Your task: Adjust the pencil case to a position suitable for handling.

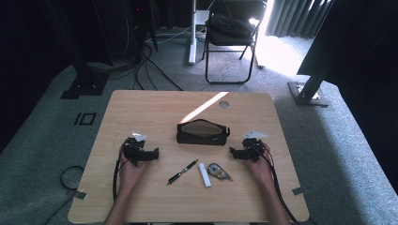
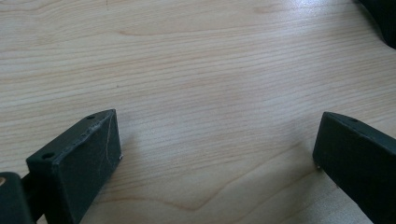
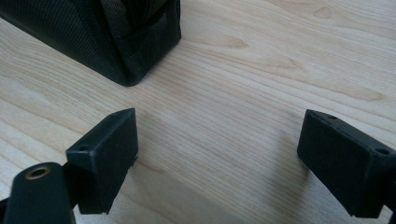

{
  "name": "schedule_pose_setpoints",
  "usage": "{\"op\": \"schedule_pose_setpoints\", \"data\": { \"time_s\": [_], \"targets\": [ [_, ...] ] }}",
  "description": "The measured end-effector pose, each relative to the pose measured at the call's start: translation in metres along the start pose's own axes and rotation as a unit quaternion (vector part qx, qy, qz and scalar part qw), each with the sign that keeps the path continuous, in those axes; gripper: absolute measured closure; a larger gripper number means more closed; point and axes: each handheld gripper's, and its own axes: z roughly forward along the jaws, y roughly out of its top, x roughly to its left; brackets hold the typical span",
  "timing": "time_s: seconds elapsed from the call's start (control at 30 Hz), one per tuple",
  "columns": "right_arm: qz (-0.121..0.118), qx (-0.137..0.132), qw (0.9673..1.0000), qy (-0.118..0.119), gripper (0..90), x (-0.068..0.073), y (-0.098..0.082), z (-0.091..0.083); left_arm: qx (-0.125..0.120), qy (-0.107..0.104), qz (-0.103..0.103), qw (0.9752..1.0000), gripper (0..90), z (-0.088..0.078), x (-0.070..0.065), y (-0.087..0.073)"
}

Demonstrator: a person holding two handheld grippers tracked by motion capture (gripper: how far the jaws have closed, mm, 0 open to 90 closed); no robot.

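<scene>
Pouch (image 1: 202, 133): black fabric, oblong, top unzipped and gaping, at table (image 1: 141, 108) centre between both grippers, touching neither. Left gripper (image 1: 152, 154) jaws wide, nothing between. Right gripper (image 1: 233, 152) jaws wide, nothing between, pouch corner (image 3: 130, 70) just ahead.

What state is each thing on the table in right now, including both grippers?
Pencil case: open at the top, standing at mid-table.
Pen: lying flat, untouched.
White stick: lying flat beside the pen.
Correction tape: lying flat, untouched.
Left gripper: open, nothing between its jaws.
Right gripper: open, nothing between its jaws.
</scene>
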Motion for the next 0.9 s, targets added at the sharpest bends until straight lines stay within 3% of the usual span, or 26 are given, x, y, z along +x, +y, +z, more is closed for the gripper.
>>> {"op": "schedule_pose_setpoints", "data": {
  "time_s": [0.47,0.67,0.9],
  "targets": [
    [0.004,-0.001,1.0,-0.004,12.6,0.001,-0.001,-0.001,0.0,0.011,-0.013,0.9999,1.2,-0.001,-0.002,-0.001],
    [0.01,0.004,0.9999,-0.01,25.7,0.005,0.001,-0.006,0.0,0.013,-0.015,0.9998,1.3,-0.001,-0.002,-0.001],
    [0.002,-0.022,0.9997,-0.008,33.1,0.01,0.008,-0.018,0.0,0.013,-0.016,0.9998,1.3,-0.001,-0.002,-0.001]
  ]
}}
